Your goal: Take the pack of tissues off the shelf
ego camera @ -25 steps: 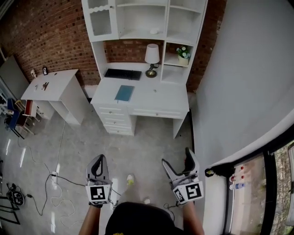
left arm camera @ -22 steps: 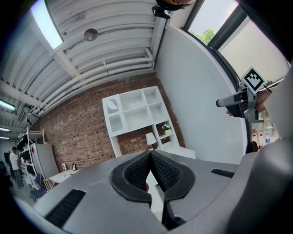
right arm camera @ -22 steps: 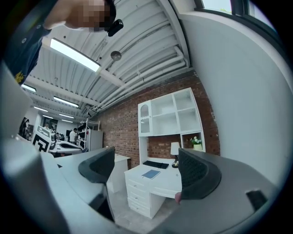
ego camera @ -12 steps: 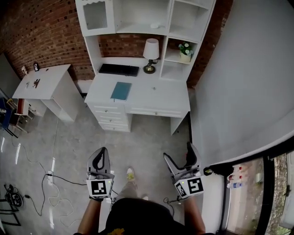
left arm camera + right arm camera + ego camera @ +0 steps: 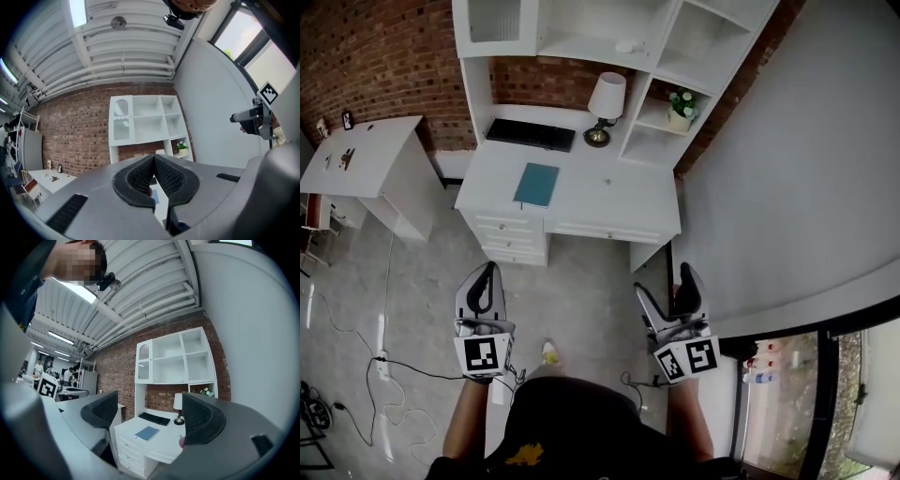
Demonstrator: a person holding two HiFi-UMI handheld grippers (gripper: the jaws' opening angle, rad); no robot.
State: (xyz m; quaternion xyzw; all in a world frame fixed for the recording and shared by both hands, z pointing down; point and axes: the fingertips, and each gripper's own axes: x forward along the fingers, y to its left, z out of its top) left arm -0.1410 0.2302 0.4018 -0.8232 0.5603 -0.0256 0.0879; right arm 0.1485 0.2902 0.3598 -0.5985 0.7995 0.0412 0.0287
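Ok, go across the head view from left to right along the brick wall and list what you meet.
Small white side table → black keyboard → table lamp → potted plant.

wall (image 5: 384, 47): rough brick; desk (image 5: 600, 202): smooth painted; left gripper (image 5: 153, 158): matt plastic

On the desk (image 5: 609, 202), a keyboard (image 5: 530, 134) and a lamp (image 5: 605, 101) stand at the back edge, with a notebook (image 5: 535, 184) mid-left. A plant (image 5: 680, 107) stands in the shelf (image 5: 572, 62).
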